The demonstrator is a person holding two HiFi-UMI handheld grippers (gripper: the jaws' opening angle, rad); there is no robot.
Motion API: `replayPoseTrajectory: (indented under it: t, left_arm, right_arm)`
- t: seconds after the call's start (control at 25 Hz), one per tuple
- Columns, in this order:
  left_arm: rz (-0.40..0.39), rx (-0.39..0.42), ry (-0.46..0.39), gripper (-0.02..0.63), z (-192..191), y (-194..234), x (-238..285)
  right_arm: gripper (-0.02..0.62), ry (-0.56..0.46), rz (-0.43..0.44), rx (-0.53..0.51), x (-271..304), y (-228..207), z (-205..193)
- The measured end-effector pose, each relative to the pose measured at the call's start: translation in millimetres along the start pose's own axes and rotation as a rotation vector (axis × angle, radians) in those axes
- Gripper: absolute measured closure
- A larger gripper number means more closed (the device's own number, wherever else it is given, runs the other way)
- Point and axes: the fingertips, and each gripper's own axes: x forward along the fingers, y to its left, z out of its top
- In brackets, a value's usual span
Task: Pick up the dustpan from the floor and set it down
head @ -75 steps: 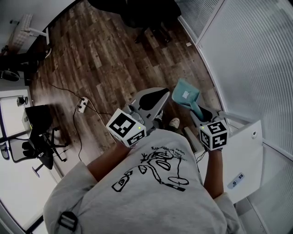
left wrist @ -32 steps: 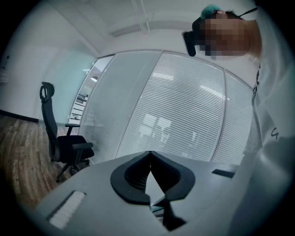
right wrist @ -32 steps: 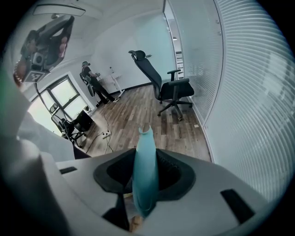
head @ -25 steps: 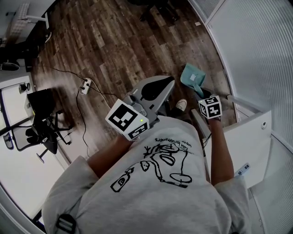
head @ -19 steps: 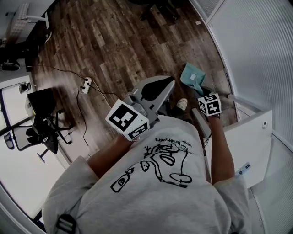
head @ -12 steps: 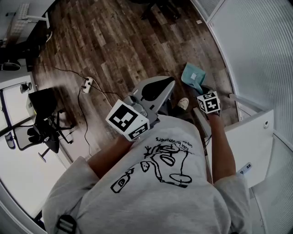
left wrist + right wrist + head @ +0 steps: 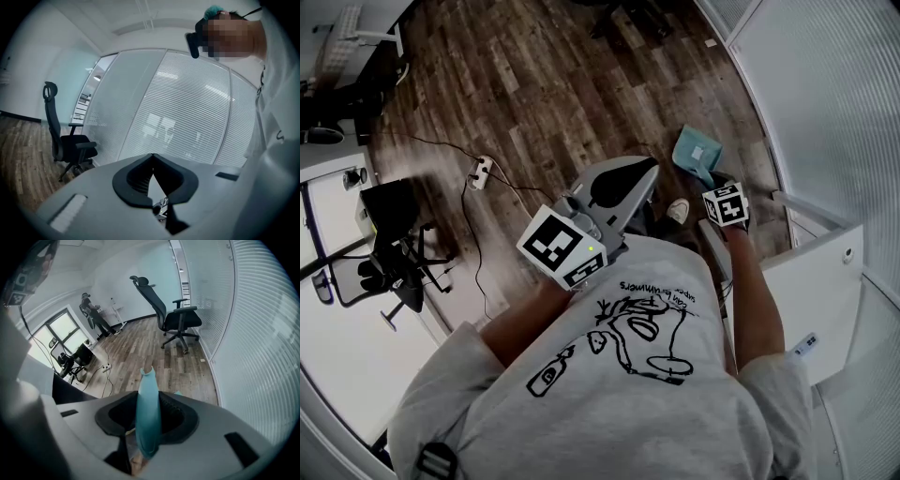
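Observation:
The teal dustpan [image 7: 695, 153] is low over the wood floor beside the glass wall; whether it touches the floor I cannot tell. Its long teal handle [image 7: 148, 413] runs up between the jaws of my right gripper [image 7: 149, 397], which is shut on it. In the head view the right gripper [image 7: 713, 185] points steeply down just behind the pan, under its marker cube [image 7: 725, 204]. My left gripper [image 7: 647, 171] is held out near level in front of the person's chest. Its jaws meet at the tips with nothing between them [image 7: 152, 157].
A frosted glass partition [image 7: 825, 103] runs along the right, with a white cabinet [image 7: 825, 281] below it. A power strip [image 7: 481, 172] with cables lies on the floor at left. An office chair [image 7: 173, 315] stands by the glass. The person's shoe [image 7: 677, 211] is near the pan.
My right gripper has gone down toward the floor with the dustpan in it, and its cube looks smaller and farther away. The left gripper has stayed still.

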Motion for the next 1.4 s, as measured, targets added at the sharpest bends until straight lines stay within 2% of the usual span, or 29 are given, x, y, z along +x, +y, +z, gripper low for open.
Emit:
replayPoseTrajectory:
  t: [0.6,1.4]
  left_arm:
    - [0.010,-0.004,0.004,0.604,-6,1,-8]
    - [-0.009,-0.009,0.011,0.604,-6,0,-9]
  right_arm:
    - [0.474,0.013,-0.002,0.017,19,2,-19]
    - [0.482,0.118,0.099,0.053,37,55,-84]
